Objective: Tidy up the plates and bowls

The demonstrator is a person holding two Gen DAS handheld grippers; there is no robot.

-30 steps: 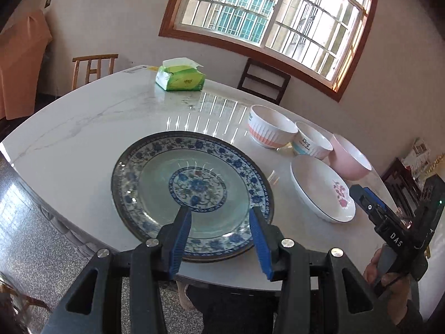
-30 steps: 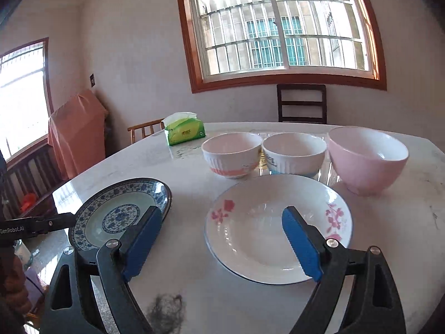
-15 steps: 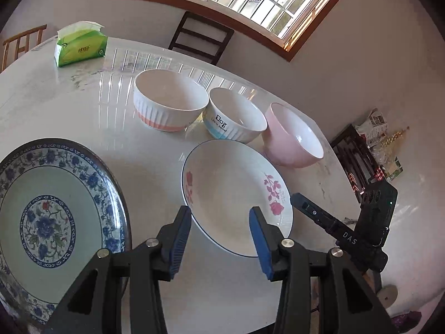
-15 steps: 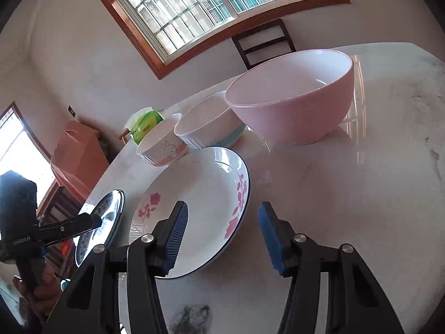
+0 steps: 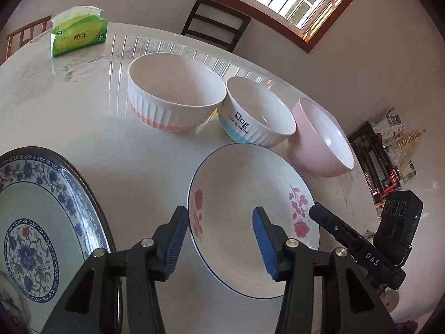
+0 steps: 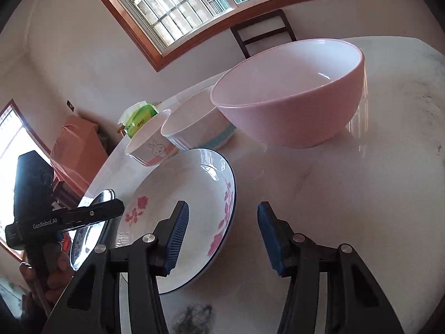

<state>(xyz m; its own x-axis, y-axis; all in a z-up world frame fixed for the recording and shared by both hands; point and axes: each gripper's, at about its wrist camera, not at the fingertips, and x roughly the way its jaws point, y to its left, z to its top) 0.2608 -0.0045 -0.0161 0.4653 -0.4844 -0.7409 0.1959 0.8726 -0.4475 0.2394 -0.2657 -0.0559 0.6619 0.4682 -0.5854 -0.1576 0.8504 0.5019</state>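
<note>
A white plate with pink flowers (image 5: 244, 194) lies on the marble table (image 5: 83, 111); it also shows in the right wrist view (image 6: 180, 194). My left gripper (image 5: 219, 240) is open, its fingers astride the plate's near left rim. My right gripper (image 6: 222, 236) is open, astride the plate's right rim. A blue-patterned plate (image 5: 41, 222) lies at the left. Behind stand a ribbed white bowl with an orange band (image 5: 172, 103), a white bowl with a blue band (image 5: 256, 114) and a pink bowl (image 5: 319, 139), close in the right wrist view (image 6: 292, 94).
A green tissue pack (image 5: 79, 34) sits at the table's far left. Dark chairs (image 5: 217, 22) stand behind the table under the window. A dark tuft of fuzz (image 6: 192, 317) lies on the table near my right gripper. Shelves with clutter (image 5: 389, 161) are at the right.
My left gripper swung right from the blue-patterned plate to the flowered plate. My right gripper moved in low and right toward the flowered plate's rim and narrowed its opening.
</note>
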